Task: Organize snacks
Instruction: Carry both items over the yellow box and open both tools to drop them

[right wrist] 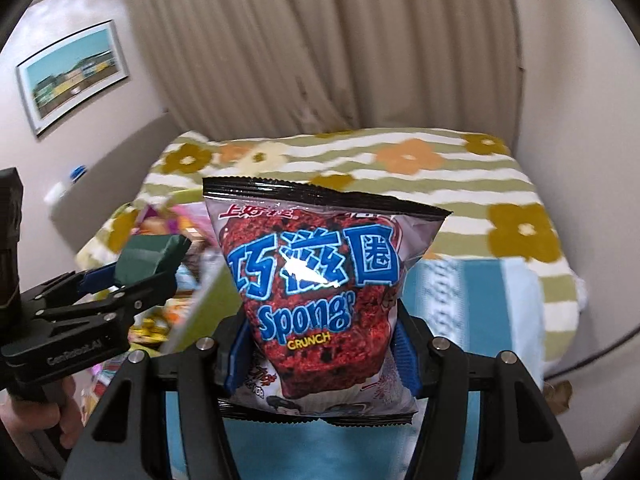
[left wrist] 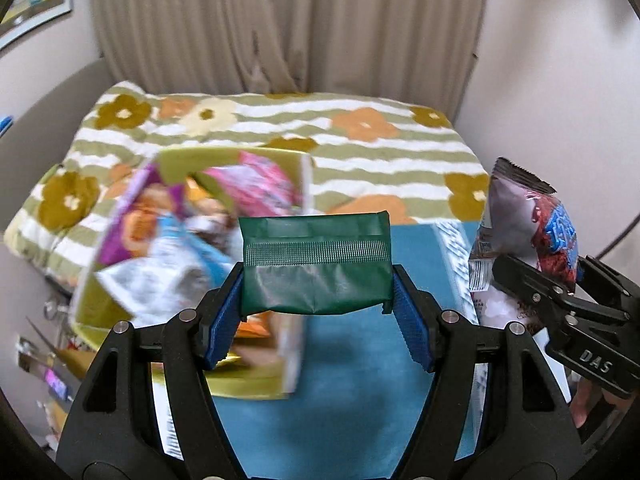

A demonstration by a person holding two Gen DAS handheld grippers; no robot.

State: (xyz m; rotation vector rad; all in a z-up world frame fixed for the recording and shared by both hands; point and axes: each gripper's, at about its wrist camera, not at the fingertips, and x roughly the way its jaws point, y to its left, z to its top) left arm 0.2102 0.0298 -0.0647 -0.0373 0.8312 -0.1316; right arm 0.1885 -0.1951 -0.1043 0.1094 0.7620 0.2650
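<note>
My left gripper (left wrist: 318, 304) is shut on a dark green snack packet (left wrist: 316, 266), held up above the blue cloth; the same green packet (right wrist: 150, 262) shows at the left of the right wrist view. My right gripper (right wrist: 320, 350) is shut on a puffy red-and-blue "Spongy Crunch" bag (right wrist: 316, 276), which stands upright between the blue pads. That bag (left wrist: 532, 236) also appears at the right edge of the left wrist view. A yellow-green box (left wrist: 188, 264) full of colourful snack packets lies below and to the left, blurred.
A flowered, striped blanket (left wrist: 360, 136) covers the bed behind. A blue cloth (left wrist: 352, 360) lies under both grippers. Beige curtains (left wrist: 280, 20) hang at the back, and a framed picture (right wrist: 74, 76) is on the left wall. A hand (right wrist: 36, 412) holds the left gripper's handle.
</note>
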